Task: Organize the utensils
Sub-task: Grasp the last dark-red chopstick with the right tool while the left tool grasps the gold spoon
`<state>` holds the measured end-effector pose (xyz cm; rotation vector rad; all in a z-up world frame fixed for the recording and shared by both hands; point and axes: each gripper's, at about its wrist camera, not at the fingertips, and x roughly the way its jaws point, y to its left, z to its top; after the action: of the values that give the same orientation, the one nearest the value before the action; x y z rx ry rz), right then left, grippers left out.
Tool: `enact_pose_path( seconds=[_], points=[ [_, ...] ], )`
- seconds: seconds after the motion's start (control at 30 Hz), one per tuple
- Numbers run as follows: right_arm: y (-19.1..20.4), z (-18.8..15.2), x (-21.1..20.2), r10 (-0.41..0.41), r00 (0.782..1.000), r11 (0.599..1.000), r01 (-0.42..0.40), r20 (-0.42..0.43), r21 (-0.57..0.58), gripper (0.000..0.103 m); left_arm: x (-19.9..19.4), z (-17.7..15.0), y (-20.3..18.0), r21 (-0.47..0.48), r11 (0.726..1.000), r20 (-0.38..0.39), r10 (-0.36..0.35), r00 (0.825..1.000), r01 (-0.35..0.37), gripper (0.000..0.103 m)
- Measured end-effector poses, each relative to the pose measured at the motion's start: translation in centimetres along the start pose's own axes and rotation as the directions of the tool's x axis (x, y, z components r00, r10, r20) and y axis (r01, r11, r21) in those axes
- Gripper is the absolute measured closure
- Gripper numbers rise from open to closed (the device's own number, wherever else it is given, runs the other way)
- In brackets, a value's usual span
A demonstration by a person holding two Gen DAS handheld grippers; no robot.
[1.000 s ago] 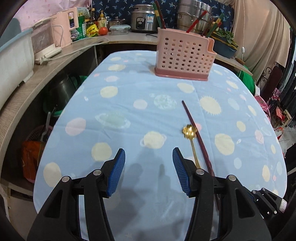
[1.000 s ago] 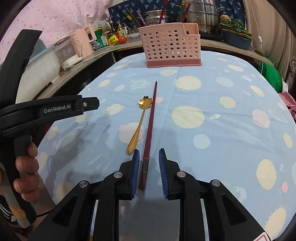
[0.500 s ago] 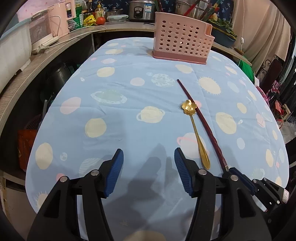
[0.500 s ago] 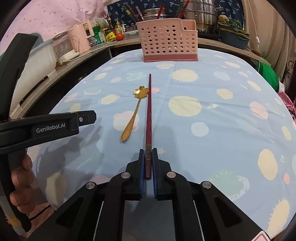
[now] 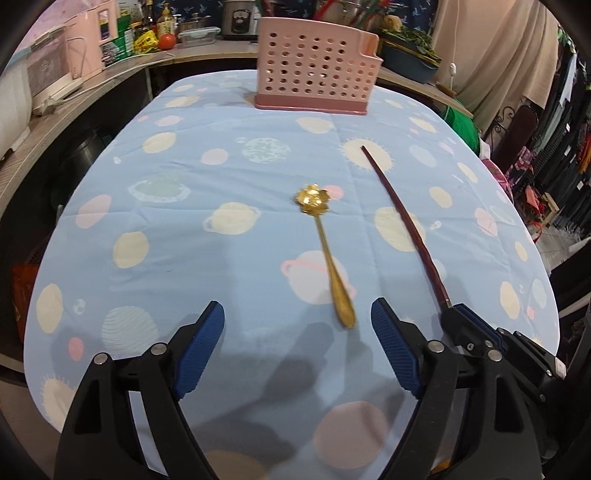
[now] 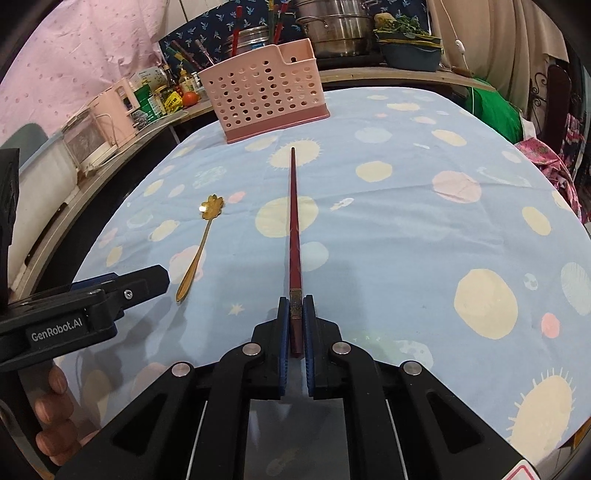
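A dark red chopstick (image 6: pixel 294 229) points away toward a pink perforated utensil holder (image 6: pixel 264 92) at the far end of the table. My right gripper (image 6: pixel 296 314) is shut on the chopstick's near end and holds it above the cloth. The chopstick (image 5: pixel 406 225) and holder (image 5: pixel 317 74) also show in the left wrist view. A gold spoon with a flower-shaped bowl (image 5: pixel 325 254) lies on the cloth; it also shows in the right wrist view (image 6: pixel 199 247). My left gripper (image 5: pixel 297 325) is open and empty, just short of the spoon's handle.
The table wears a blue cloth with planets (image 5: pixel 184 221). A counter behind and to the left carries a pink appliance (image 5: pixel 88 40), bottles, a tomato, a rice cooker (image 5: pixel 238 18) and steel pots (image 6: pixel 336 29). A green bundle (image 6: pixel 495 110) lies to the right.
My right gripper closed on the chopstick's near end and lifted it, swinging it away from the spoon. My left gripper drew back and shifted toward the spoon's handle, still open.
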<state>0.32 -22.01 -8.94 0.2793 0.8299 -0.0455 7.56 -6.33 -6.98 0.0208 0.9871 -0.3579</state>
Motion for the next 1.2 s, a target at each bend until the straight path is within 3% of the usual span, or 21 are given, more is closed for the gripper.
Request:
enact_pose_path(
  seconds=[0.1,0.3,0.6,0.87,1.2],
  points=[
    [0.0,-0.1,0.0,0.001,1.0,1.0,-0.001,0.002,0.0,0.096,0.9,-0.1,-0.8,0.006,1.0,-0.011,-0.003,1.0,0.003,0.027],
    [-0.1,-0.2,-0.1,0.01,1.0,1.0,-0.01,0.005,0.005,0.096,1.7,0.1,-1.3,0.01,1.0,-0.015,0.009,1.0,-0.009,0.045],
    [-0.2,-0.3,0.0,0.014,1.0,1.0,-0.014,0.009,0.005,0.096,1.5,-0.1,-1.1,0.027,1.0,-0.015,0.013,1.0,-0.012,0.092],
    [0.0,-0.4,-0.3,0.017,1.0,1.0,-0.017,0.008,0.001,0.096,0.4,0.0,-0.8,0.018,1.0,-0.002,-0.006,1.0,0.006,0.092],
    [0.6,1.6,-3.7,0.063,0.995,0.998,-0.063,0.082,0.007,0.096,-4.0,2.1,-0.5,-0.003,0.999,0.094,-0.035,0.995,0.036,0.093]
  ],
)
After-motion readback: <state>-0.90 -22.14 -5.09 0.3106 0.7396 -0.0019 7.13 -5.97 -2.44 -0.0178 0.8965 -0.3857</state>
